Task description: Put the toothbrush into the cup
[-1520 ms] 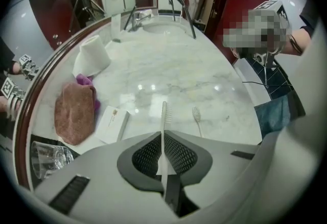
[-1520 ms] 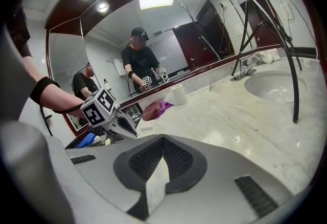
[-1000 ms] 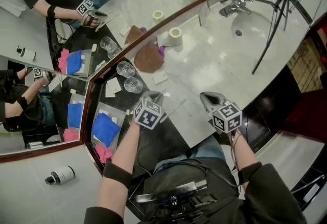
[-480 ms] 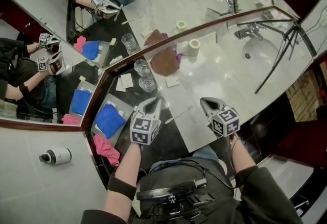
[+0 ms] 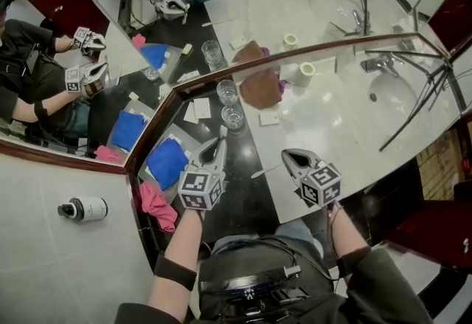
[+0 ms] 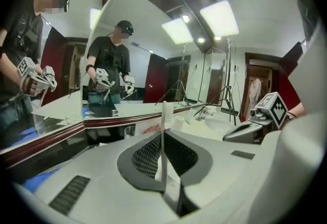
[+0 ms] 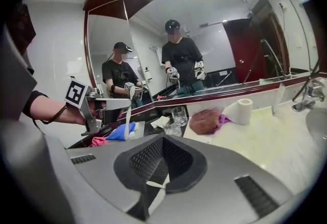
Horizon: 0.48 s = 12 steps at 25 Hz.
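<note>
Left gripper view gives me the clearest read. The left tongs [image 6: 164,142] are clamped on the white toothbrush [image 6: 166,115]. It stands nearly upright across them, one end poking above the tips and the other running down between the pads. In the right gripper view the brush crosses those tongs from top to bottom, held in the air above the dark worktop [image 5: 243,201]. The right tongs [image 7: 162,140] are pressed together with nothing in them, to the right of the left pair and apart from it.

Two clear glass cups stand on the dark worktop beyond the left tongs. The nearer cup [image 5: 234,117] is close ahead of the brush, and the farther cup [image 5: 227,91] is just behind it by the mirror frame [image 5: 193,83]. A white card [image 5: 200,108] lies left of the cups. A thin pale stick [image 5: 264,170] lies between the two pairs of tongs where the dark surface meets the marble; I think it is a small packet or stick, but it is too small to tell.

A blue cloth [image 5: 168,162] and a pink cloth [image 5: 156,206] sit left of the left tongs. A brown cloth [image 5: 259,90], a paper roll [image 5: 303,73] and the tap [image 5: 380,63] lie further off on the marble.

The label on the small white bottle [image 5: 83,208] is too small for me to read.
</note>
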Motion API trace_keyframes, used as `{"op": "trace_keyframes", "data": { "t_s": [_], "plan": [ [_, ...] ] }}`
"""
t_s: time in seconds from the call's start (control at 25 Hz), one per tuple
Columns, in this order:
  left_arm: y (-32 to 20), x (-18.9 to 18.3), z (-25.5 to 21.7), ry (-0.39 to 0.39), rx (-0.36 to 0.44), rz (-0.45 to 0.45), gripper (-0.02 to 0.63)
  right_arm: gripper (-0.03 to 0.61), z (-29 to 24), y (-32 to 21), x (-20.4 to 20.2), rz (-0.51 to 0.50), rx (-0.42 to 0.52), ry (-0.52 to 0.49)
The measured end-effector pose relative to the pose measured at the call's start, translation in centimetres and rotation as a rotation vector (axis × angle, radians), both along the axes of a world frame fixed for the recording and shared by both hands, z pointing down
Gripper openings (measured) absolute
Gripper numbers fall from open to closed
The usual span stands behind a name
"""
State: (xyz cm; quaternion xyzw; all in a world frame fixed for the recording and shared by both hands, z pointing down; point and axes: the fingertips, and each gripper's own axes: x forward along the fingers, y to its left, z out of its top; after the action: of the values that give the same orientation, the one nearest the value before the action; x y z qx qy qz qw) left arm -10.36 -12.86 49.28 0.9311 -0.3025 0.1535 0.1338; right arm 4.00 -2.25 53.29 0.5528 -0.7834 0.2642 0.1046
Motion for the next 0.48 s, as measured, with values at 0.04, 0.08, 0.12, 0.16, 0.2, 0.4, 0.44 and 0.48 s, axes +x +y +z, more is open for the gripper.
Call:
{"op": "trace_keyframes", "data": {
  "t_s": [0.04,0.08,0.12,0.16,0.2,0.4,0.44,0.48],
  "plan": [
    [-0.6,-0.4,0.0,0.008,0.001,-0.009,0.017,0.02,0.1,-0.4,-1.3,-0.028,0.001,-0.002],
    [-1.3,-0.9,0.0,0.018,0.003,-0.02,0.017,0.02,0.2,-0.9,-2.6,-0.059,0.002,-0.006],
    [-2.1,-1.3,0.0,0.029,0.006,-0.034,0.017,0.02,0.3,-1.3,-3.9,-0.091,0.002,-0.01],
    [-2.9,-1.7,0.0,0.041,0.011,-0.048,0.017,0.02,0.5,-1.7,-5.3,-0.125,0.001,-0.012],
    [-3.8,-2.0,0.0,0.052,0.016,-0.058,0.017,0.02,0.7,-2.1,-6.6,-0.159,0.0,-0.012],
    [-7.7,-2.4,0.0,0.131,0.039,-0.08,0.017,0.02,3.1,-3.9,-12.2,-0.305,-0.004,-0.019],
    [-8.4,-2.4,0.1,0.142,0.048,-0.08,0.017,0.02,3.6,-4.4,-13.0,-0.323,-0.006,-0.022],
    [-9.2,-2.4,0.2,0.151,0.057,-0.08,0.017,0.02,4.0,-4.8,-13.9,-0.341,-0.005,-0.026]
  ]
}}
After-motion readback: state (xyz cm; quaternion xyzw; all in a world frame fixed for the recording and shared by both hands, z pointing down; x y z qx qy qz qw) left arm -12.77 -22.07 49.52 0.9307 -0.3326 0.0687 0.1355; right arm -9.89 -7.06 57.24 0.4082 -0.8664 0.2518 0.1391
